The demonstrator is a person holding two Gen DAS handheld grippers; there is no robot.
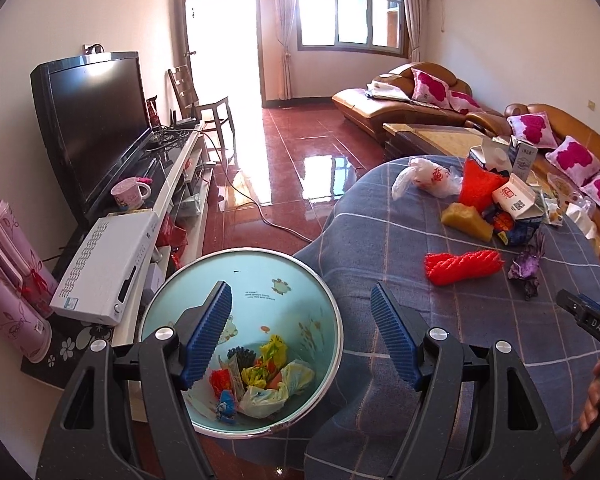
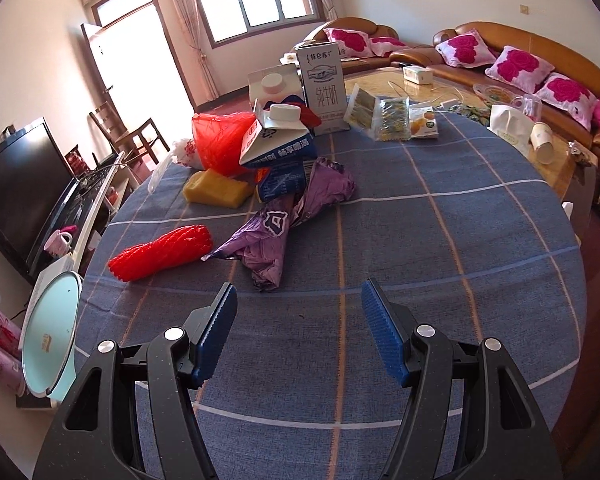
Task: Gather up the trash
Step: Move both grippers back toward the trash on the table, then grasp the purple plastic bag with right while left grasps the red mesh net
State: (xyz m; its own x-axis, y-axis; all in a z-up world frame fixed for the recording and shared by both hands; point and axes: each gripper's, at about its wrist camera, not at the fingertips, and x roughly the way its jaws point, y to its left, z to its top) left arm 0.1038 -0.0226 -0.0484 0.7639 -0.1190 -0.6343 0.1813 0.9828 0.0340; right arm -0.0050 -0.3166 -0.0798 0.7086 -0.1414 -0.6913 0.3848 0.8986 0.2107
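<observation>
A: What is the left gripper (image 1: 300, 340) doing?

B: It is hanging at the bottom of the left wrist view with its jaws spread wide, holding nothing. Its left blue pad is sitting over the pale blue trash bin (image 1: 172, 300), which is filling the lower centre of the frame beside the table edge.

A: Is anything lying in the bin?

B: Crumpled bags and wrappers (image 1: 260, 384) are lying at its bottom.

A: And the right gripper (image 2: 298, 332)?

B: It is also gaping wide and empty, hovering over the blue checked tablecloth (image 2: 440, 280) at the bottom of the right wrist view.

A: Where is the trash sitting?

B: Just above the right pads, a crumpled purple wrapper (image 2: 280, 232) is lying at centre frame. A red foam net sleeve (image 2: 164, 252) is lying to its left. Further up, a yellow sponge (image 2: 216, 190), a red plastic bag (image 2: 220, 140), tipped milk cartons (image 2: 280, 144) and an upright carton (image 2: 324, 88) are clustering together in the upper centre.
</observation>
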